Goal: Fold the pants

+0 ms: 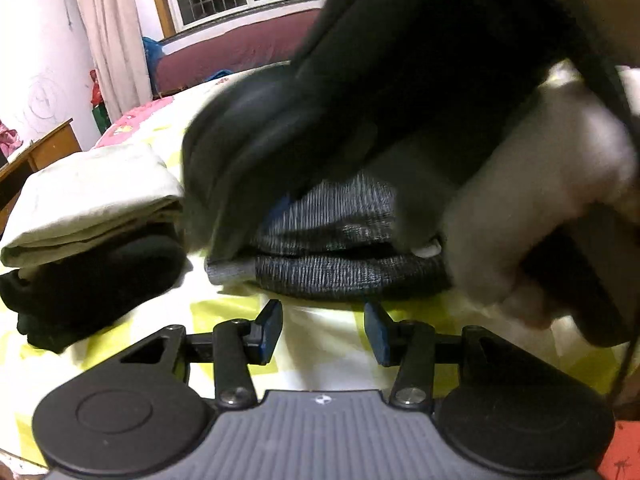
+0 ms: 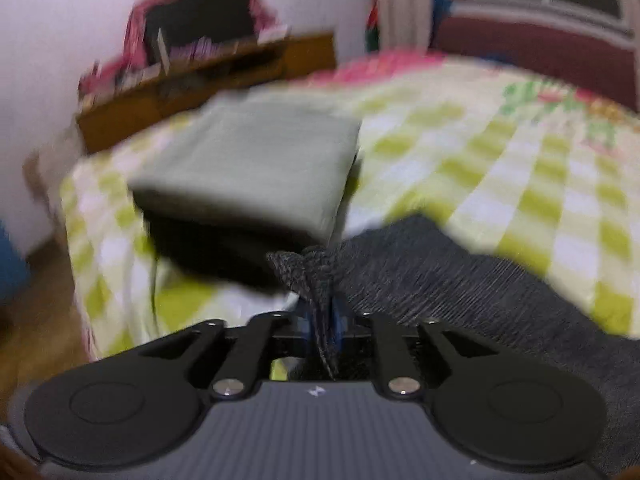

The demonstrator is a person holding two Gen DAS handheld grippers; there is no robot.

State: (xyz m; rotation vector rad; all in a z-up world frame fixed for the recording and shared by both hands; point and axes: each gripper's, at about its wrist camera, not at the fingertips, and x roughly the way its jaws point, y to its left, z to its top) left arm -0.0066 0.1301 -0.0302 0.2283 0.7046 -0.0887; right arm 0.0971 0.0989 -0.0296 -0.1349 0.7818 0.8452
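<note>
Grey knitted pants (image 1: 332,248) lie folded in layers on the bed, just beyond my left gripper (image 1: 323,334), which is open and empty with its blue pads apart. The right gripper's black body, held by a gloved hand (image 1: 532,216), hangs blurred over the pants in the left wrist view. In the right wrist view my right gripper (image 2: 322,326) is shut on a bunched edge of the grey pants (image 2: 420,280), which trail off to the right.
A stack of a folded pale green garment (image 1: 88,196) on a black one (image 1: 92,280) sits to the left on the yellow-checked bedspread (image 2: 520,168). The stack also shows in the right wrist view (image 2: 252,164). A wooden desk (image 2: 208,80) stands by the wall.
</note>
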